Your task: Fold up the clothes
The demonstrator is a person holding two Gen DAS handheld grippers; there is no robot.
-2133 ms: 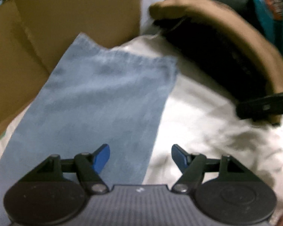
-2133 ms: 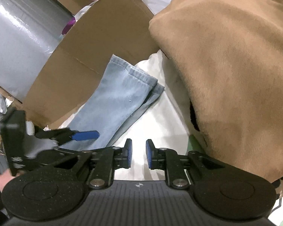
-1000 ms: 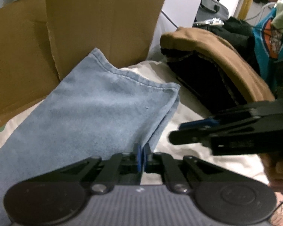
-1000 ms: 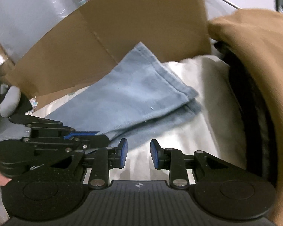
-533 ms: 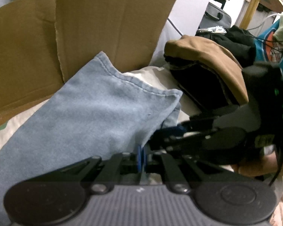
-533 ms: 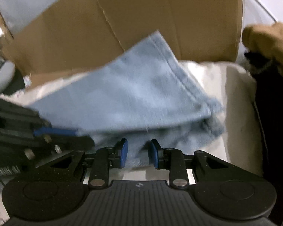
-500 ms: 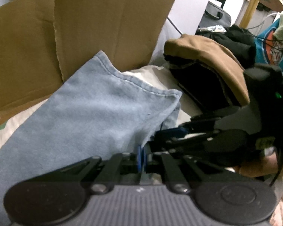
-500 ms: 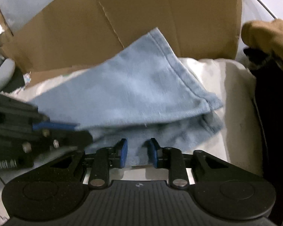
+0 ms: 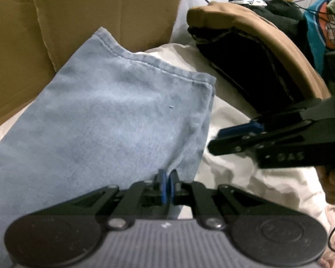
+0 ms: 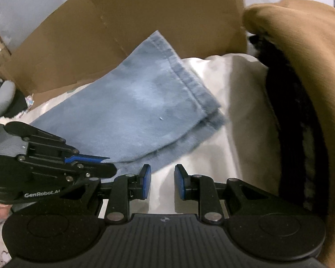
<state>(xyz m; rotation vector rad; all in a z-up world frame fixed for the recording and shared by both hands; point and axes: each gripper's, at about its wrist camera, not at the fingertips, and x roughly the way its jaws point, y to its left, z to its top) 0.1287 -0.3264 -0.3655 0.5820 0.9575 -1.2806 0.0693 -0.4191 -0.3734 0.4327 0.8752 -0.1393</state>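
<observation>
The jeans (image 9: 105,116) are a light blue folded pant leg lying across the middle of the left wrist view, running from the lower left up to a stitched hem in the upper centre. In the right wrist view the jeans (image 10: 140,107) sit centre frame, hem slanting from top centre down to the right, with a second layer peeking out under the top one along the lower right edge.

The left tool (image 9: 166,186) has its blue pads pressed together right at the long edge of the jeans, bottom centre; looks like it's pinching that edge, a thin bit of cloth sits between the pads. From the right wrist view the left tool (image 10: 105,159) comes in from the lower left with its tip on the same edge.

The right tool (image 10: 160,184) is partly spread with nothing between the pads, just white sheet (image 10: 234,111) under it. In the left wrist view the right tool (image 9: 221,137) hovers at the right, just beside the jeans, apart from them.

Room-wise: the sheet (image 9: 230,116) gives a bare strip right of the jeans. A cardboard flap (image 9: 89,11) stands against the hem at the upper left, and a brown coat (image 9: 252,26) with dark lining piles up at the upper right, so it's boxed in on both sides.
</observation>
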